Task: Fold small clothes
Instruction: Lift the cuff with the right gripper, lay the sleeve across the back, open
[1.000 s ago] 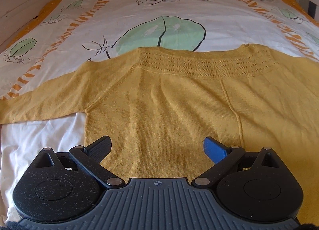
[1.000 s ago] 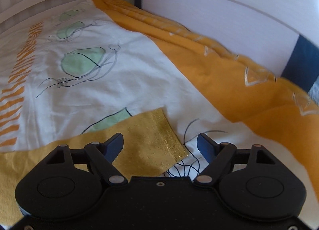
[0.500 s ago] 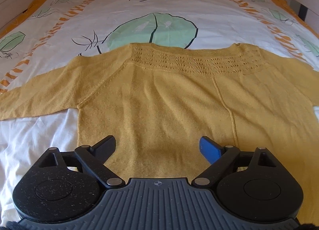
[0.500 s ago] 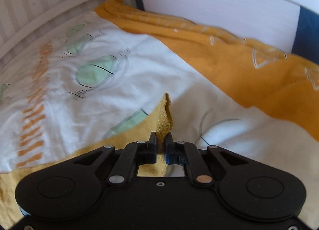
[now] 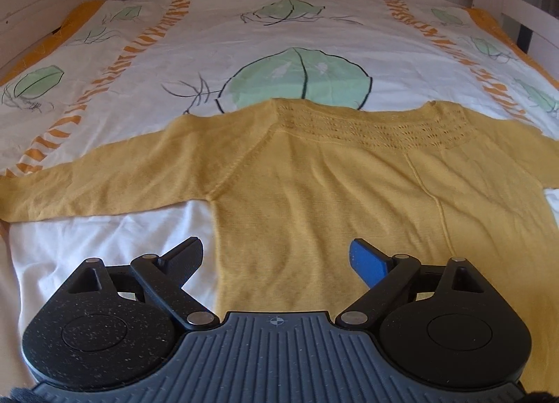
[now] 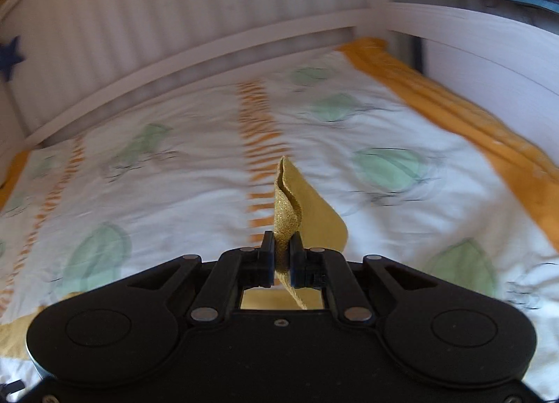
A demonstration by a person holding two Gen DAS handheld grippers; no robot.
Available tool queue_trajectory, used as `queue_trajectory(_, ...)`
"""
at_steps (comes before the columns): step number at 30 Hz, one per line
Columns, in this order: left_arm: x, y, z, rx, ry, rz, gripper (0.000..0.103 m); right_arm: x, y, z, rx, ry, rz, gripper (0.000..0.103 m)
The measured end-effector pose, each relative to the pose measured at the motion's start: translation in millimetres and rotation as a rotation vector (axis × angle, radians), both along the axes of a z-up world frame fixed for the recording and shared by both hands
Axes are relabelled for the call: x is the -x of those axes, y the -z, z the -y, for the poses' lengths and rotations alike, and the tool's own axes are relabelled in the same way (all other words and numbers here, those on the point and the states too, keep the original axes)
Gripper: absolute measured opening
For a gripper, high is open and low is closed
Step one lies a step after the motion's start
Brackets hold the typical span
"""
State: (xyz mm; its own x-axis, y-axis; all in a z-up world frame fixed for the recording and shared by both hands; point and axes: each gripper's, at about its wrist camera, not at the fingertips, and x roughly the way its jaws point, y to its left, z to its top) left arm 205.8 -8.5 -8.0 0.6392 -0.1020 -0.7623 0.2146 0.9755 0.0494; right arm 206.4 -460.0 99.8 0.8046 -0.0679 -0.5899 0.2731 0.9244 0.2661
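A small mustard-yellow knitted sweater lies flat on the bed, its neckline with an openwork band away from me and its left sleeve stretched out to the left. My left gripper hovers open over the sweater's lower left part, with nothing between its fingers. In the right wrist view my right gripper is shut on the glittery cuff of the other sleeve, which stands up above the bed cover.
The bed cover is white with green leaf prints and orange stripes, with an orange border along the right side. A white slatted bed frame rises at the far end and a white rail runs along the right.
My right gripper went from open over the flat cuff to shut on it, then lifted it and swung left. The left gripper drew back a little, so more of the sweater shows.
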Motion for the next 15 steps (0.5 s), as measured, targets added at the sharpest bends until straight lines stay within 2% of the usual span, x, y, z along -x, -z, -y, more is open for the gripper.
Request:
queue_trajectory(6,-0.1,-0.1,-36.7,0.050,-0.032,-0.027,0.091,-37.3,7.7,-100.7,-0.076,-0.200,0.037,0.013)
queue_trajectory(11,-1.5,2.6,-64.2,0.096,-0.087,-0.047,0.091,-66.7,37.9,-179.7,-0.125,-0.309,0.025,0.013)
queue_trajectory(15,-2.0,3.7,-81.8,0.147,-0.115,-0.029,0.091,-81.1,66.4,-236.0,-0.142,-0.357,-0.004,0.013)
